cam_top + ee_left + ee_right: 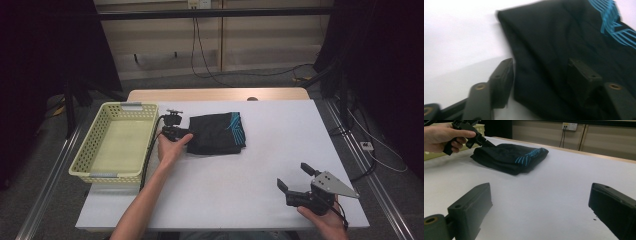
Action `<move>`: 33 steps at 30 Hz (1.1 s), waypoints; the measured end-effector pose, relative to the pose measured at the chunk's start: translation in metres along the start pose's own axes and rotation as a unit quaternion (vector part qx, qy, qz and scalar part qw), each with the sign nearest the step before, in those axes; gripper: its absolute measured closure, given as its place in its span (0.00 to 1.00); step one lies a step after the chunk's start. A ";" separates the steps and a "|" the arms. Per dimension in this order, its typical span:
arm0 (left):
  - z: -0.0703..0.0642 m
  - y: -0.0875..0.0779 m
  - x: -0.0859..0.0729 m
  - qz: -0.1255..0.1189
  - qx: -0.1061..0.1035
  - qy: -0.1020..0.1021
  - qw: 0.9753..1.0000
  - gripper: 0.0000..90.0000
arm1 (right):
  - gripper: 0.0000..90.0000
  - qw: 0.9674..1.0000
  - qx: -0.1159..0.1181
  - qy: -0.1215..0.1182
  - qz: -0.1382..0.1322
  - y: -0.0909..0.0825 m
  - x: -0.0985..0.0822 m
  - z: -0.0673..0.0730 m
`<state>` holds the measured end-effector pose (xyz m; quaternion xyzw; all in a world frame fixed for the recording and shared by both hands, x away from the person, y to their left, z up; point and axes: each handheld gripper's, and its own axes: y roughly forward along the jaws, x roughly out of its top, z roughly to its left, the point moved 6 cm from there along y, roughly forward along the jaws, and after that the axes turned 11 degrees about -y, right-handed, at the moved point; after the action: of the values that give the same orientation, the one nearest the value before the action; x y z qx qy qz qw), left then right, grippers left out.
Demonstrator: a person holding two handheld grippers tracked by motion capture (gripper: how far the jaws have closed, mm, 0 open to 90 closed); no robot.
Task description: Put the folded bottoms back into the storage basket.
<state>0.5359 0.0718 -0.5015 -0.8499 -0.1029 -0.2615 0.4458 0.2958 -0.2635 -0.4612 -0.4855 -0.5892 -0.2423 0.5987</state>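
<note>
Black jaws of the left tool [540, 75] straddle the near left edge of the folded black garment [564, 50]: one jaw on the bare white desk [454, 37] beside the cloth, the other lying over the fabric. Jaws part-closed; pads not seen pressing the cloth, so grip reads as released. Picture is blurred, and dark jaw on dark cloth makes contact hard to judge.

High view: left tool [186, 133] at the garment's [217, 134] left edge, tips lost against the black fabric. Left hand [170, 149] wraps the tool's body, forearm running up from the bottom edge. Garment lies flat mid-desk, teal stripes at its right end, just right of the pale yellow basket [116, 142].

Right gripper view gives the side-on look: left hand [441, 137] gripping the handle, tool angled down into the garment's [509, 157] far corner; fold thickness visible here, not from above.

Right tool [296, 179] near the desk's front right corner, well apart from the garment, jaws wide, nothing between them. Right hand [325, 220] partly cut off by the frame's bottom edge.
</note>
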 end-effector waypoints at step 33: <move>-0.018 -0.005 0.001 -0.003 -0.039 0.025 0.999 0.84 | 0.04 1.000 0.005 -0.004 0.003 -0.001 -0.001 -0.001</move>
<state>0.5280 0.0595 -0.4895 -0.8597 -0.0837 -0.2877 0.4137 0.2952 -0.2645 -0.4613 -0.4848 -0.5913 -0.2357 0.5998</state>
